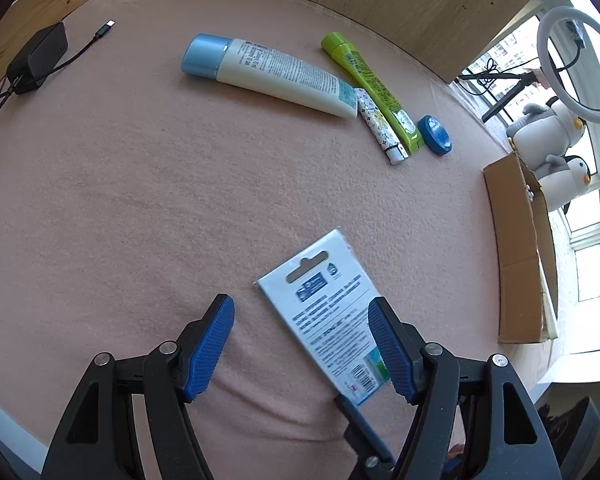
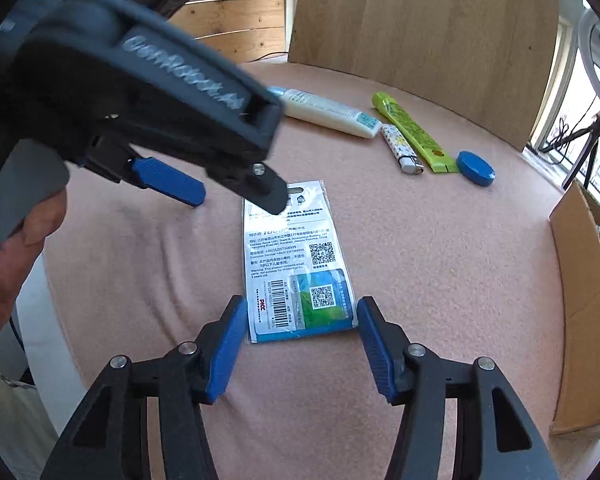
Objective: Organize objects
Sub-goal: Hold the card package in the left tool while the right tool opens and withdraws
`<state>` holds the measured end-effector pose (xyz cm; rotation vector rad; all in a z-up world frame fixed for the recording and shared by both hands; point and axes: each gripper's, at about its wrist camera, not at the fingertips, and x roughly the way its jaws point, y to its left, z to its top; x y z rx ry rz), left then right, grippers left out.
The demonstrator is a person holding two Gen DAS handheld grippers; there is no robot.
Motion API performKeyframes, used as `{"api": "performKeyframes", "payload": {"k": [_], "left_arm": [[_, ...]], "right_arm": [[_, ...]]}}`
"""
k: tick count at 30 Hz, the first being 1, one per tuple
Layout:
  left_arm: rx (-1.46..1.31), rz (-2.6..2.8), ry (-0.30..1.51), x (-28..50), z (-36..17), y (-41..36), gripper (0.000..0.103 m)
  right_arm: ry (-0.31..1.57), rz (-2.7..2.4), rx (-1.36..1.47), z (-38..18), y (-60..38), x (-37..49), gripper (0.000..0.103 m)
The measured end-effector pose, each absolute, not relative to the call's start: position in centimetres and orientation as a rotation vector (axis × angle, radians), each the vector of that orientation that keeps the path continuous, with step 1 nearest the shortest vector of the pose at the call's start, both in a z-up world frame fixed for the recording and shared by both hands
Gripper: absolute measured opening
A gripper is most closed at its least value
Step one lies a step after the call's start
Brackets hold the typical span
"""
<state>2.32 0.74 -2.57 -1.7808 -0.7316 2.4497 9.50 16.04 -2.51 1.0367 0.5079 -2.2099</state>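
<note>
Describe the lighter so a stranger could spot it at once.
On the pink cloth, look at the far row of toiletries. The lighter lies between the white tube and the green tube. It alone is short, white and patterned, with a metal end.

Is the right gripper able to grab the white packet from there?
Probably yes. The right gripper is open, its fingers either side of the packet's near end, with nothing between. The left gripper only hovers at the far end.
</note>
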Motion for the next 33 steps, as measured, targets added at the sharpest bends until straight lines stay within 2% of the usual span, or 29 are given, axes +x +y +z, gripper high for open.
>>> {"api": "performKeyframes", "payload": {"k": [4,11,19,33], "left_arm": [[-1.793,2.437,-0.762,2.1,-2.8,0.8,0.080],[-1.783,2.417,-0.814,1.6,-2.8,0.7,0.080],[-1.790,2.386,-0.855,1.3,-3.1,0.5,0.079],[-1.708,2.449,-0.813,1.2,-1.2,1.0,0.075]], "right_arm": [[0.587,-2.241,0.947,-2.3,14.7,12.1,0.052],[0.641,-2.323,0.841,-1.4,14.2,13.3,0.052],[0.662,-2.353,0.801,-0.9,13.8,13.6,0.052],[0.666,-2.359,0.762,0.0,13.5,13.6,0.051]]}}
